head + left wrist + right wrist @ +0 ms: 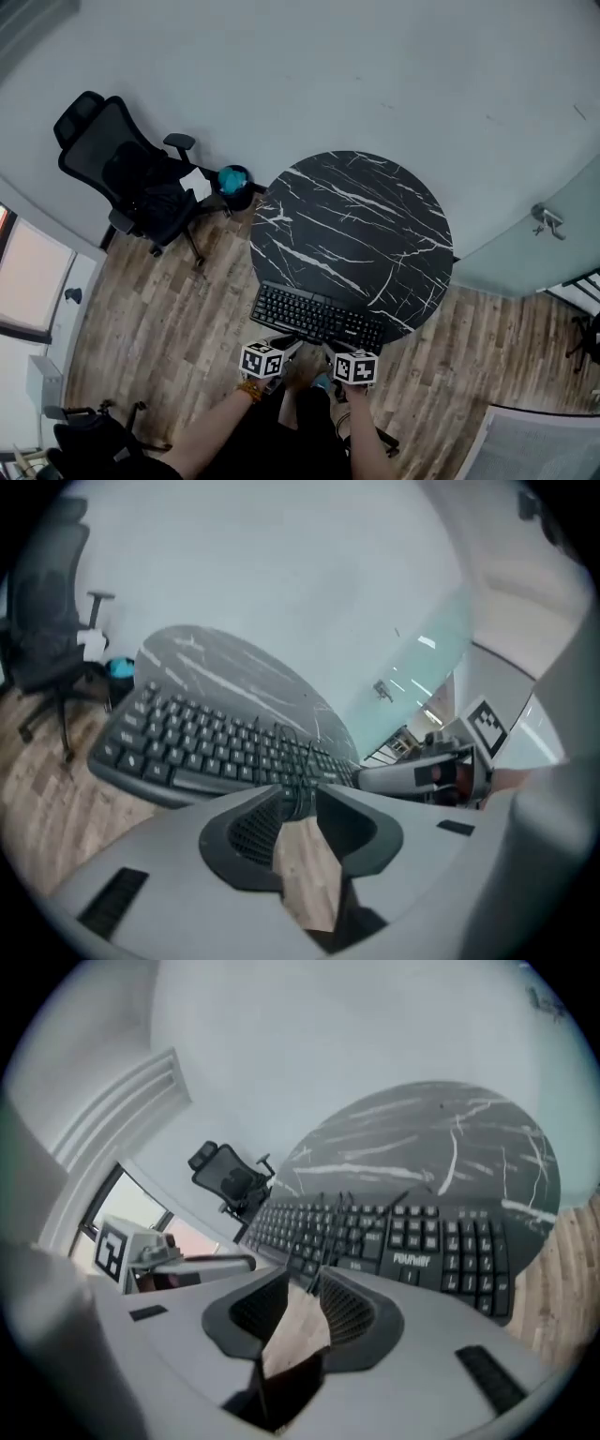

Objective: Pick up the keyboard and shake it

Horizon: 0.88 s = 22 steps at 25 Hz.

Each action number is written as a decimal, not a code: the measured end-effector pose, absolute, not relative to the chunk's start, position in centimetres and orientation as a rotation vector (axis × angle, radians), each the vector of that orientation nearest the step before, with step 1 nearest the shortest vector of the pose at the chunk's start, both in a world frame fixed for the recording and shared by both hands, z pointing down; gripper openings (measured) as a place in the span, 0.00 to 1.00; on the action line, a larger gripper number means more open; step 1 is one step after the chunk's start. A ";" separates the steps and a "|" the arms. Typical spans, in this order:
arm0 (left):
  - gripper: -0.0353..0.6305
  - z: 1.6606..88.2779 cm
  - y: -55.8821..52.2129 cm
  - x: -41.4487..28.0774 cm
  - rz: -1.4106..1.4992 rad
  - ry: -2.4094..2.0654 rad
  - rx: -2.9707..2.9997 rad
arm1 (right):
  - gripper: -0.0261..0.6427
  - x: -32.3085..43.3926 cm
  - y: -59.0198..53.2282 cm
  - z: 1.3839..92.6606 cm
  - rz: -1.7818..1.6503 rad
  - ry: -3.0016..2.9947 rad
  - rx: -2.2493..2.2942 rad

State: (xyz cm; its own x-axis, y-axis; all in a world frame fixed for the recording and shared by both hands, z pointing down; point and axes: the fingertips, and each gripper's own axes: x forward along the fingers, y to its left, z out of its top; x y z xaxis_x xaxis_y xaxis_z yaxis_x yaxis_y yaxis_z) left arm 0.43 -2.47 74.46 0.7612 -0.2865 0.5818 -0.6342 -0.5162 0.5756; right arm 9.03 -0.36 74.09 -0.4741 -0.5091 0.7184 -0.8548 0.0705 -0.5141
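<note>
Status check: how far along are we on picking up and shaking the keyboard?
Done: the left gripper and the right gripper each have their jaws closed on the near edge of the keyboard. In hand: the lift. The keyboard looks tilted at the near rim of the round table, but I cannot tell whether it is fully clear. Left: the shake, not yet begun as far as these views show.

Black marble table, keyboard at edge
</note>
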 end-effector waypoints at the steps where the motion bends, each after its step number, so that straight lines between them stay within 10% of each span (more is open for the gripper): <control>1: 0.22 73.1 -3.1 0.6 0.549 -0.750 2.196 | 0.21 9.4 -1.5 72.5 1.308 -2.047 1.436; 22: 0.08 52.5 -6.0 5.9 0.334 -1.297 2.870 | 0.20 13.3 -1.9 52.7 0.314 -2.295 2.048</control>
State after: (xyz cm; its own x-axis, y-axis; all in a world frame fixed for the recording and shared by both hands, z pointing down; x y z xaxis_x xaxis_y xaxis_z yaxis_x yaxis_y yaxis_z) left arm 5.87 -5.97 52.52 0.6425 -0.7447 0.1805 -0.7393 -0.6644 -0.1092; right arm 13.26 -1.95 52.68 -0.1216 -0.9777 0.1713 -0.9877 0.1021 -0.1181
